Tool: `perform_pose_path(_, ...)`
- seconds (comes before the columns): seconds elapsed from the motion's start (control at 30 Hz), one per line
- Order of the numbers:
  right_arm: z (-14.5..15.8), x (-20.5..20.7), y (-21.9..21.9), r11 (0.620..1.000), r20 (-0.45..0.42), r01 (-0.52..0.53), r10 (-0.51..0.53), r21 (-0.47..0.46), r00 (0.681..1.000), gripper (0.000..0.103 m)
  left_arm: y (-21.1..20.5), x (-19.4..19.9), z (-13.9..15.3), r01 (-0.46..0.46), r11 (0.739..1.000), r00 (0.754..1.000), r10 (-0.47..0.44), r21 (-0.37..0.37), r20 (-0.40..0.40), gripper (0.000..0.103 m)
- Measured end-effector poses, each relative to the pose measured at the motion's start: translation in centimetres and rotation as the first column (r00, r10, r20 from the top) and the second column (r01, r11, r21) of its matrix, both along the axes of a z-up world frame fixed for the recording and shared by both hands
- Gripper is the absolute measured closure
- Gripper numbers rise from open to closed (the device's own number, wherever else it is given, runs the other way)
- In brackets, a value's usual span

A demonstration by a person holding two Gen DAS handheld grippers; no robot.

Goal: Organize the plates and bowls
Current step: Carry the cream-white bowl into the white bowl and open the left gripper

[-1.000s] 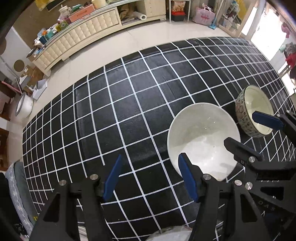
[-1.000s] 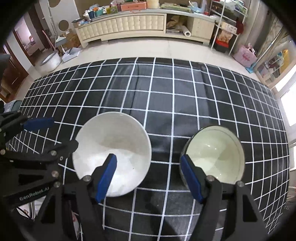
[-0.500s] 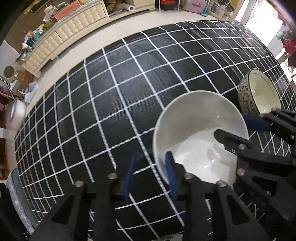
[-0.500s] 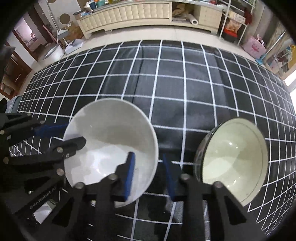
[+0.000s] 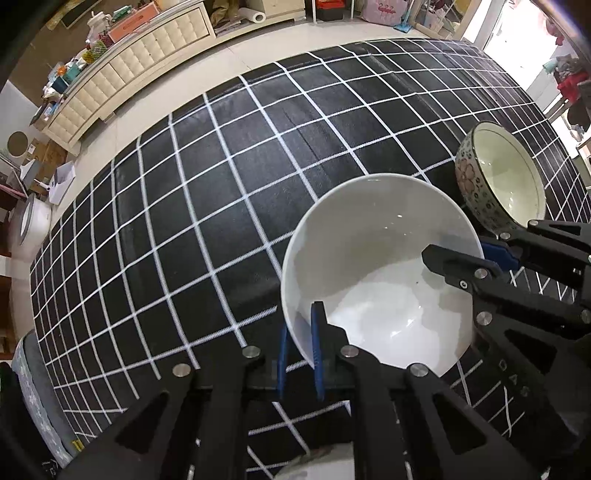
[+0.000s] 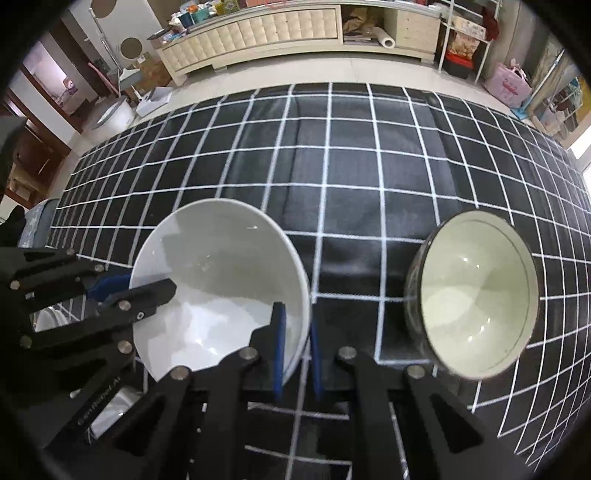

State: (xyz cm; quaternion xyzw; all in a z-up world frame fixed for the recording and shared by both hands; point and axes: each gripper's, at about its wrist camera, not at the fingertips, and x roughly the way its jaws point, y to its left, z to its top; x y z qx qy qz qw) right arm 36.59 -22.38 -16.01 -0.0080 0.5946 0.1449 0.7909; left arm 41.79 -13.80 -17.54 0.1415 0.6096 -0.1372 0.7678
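Note:
A plain white bowl (image 5: 380,258) (image 6: 221,280) is gripped from both sides over the black grid cloth. My left gripper (image 5: 299,343) is shut on its left rim, one blue pad inside and one outside. My right gripper (image 6: 295,343) is shut on its right rim in the same way; it also shows in the left wrist view (image 5: 491,254). A patterned bowl with a pale green inside (image 5: 506,177) (image 6: 476,291) stands on the cloth just right of the white bowl.
The black cloth with white grid lines (image 5: 221,206) covers the work surface. Something white (image 5: 317,469) lies at the near edge under the grippers. A cream cabinet (image 6: 258,33) and floor clutter lie beyond the far edge.
Both grippers moved in onto the white bowl and closed from wide open to shut on its opposite rims. The patterned bowl stayed in place.

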Motion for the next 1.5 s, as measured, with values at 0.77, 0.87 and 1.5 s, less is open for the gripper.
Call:
perform_pose_path(0.77,4.1,-7.8,5.8,0.997,0.034,-0.083,0.083,-0.012,0.996,0.089,6.8,-11.7,5.5,-0.083,0.996,0.995,0.083,-0.017,0.051,0.094)
perform_pose_path(0.87,3.5,-8.7,6.1,0.996,0.010,-0.087,0.087,-0.011,0.996,0.089,7.2,-12.9,5.1,-0.090,0.996,0.995,0.090,-0.016,0.032,0.094)
perform_pose_path(1.5,0.8,-10.6,8.1,0.990,-0.080,-0.139,0.136,-0.038,0.987,0.088,8.4,-15.8,1.8,-0.112,0.994,0.993,0.111,-0.004,-0.036,0.094)
